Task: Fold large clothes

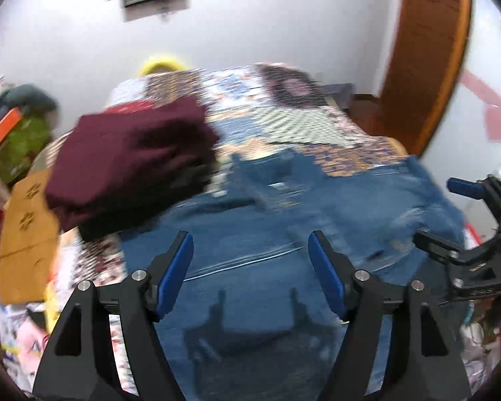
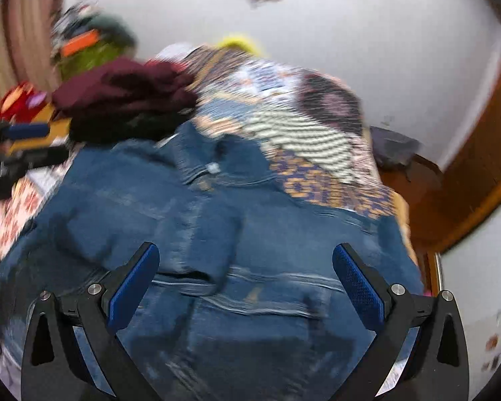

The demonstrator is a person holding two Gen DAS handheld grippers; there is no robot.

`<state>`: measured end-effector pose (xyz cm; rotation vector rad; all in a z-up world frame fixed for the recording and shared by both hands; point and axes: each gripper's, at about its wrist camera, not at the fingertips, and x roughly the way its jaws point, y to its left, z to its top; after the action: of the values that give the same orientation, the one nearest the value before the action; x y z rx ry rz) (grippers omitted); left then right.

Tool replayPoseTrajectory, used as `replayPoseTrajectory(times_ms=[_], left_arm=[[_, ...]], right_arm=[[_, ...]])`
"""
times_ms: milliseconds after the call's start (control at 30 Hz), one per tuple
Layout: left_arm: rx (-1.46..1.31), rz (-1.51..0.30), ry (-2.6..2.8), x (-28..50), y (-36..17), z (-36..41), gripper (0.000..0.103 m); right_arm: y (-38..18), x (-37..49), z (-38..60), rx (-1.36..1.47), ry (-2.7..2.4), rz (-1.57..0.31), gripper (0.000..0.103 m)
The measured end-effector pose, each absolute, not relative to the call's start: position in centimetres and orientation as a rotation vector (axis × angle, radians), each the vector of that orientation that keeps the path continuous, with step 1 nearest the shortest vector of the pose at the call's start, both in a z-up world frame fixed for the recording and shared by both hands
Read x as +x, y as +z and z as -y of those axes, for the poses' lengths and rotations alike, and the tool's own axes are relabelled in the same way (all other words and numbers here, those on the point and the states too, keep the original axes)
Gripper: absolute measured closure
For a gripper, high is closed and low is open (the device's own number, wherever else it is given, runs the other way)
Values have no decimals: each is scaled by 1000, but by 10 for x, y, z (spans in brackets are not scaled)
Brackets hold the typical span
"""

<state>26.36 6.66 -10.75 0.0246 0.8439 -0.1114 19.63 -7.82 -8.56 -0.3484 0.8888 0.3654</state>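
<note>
A blue denim garment lies spread on the patterned bedspread; it also shows in the right wrist view. My left gripper hovers over its near part, open and empty. My right gripper is open and empty above the denim too, and it shows at the right edge of the left wrist view. The left gripper shows at the left edge of the right wrist view. Both views are motion-blurred.
A stack of folded maroon and dark clothes sits on the bed's far left, also in the right wrist view. A mustard cloth lies beside it. A wooden door frame stands right. Clutter sits left.
</note>
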Motion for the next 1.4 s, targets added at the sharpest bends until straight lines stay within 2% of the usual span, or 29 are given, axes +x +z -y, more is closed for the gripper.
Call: replayPoseTrajectory(times_ms=[233,300,367,433,467,500,567,600,667,833,867,1067,1400], left_arm=[[19,-945,-9,256,-147,-124,33],[11,-984,1,253,-163,-134,33],[2,-1013,4,252,-177,-137,33],[-12,-1051,4,251,-192,-141,33],[-17,-1066,2,252,-199,-141,33],[-19,-1075,1,252,-203,-141,33],[-20,-1097,-5,254,-212,-139,33],[-20,-1106,-8,256,-215,-137,33],[-18,-1114,-14,259,-218,-132,33],[-11,-1098,-30,265,-210,-119,33],[-8,-1089,-33,266,-206,-116,33],[-3,-1043,-58,275,-184,-94,33],[-24,-1081,-155,282,-195,-38,33]], right_arm=[[-135,207,28,-502,498,-1049,2],[-146,210,23,-549,496,-1084,8],[-162,216,22,-577,491,-1146,27],[-167,220,28,-552,492,-1168,31],[-168,221,32,-539,485,-1168,41],[-168,224,36,-521,492,-1177,44],[-164,227,42,-478,500,-1182,65],[-162,227,44,-463,485,-1175,68],[-156,230,52,-422,466,-1150,81],[-126,238,81,-274,425,-1053,86],[-116,241,90,-242,411,-1023,95],[-74,251,141,-74,340,-927,96],[-104,242,193,41,263,-983,96]])
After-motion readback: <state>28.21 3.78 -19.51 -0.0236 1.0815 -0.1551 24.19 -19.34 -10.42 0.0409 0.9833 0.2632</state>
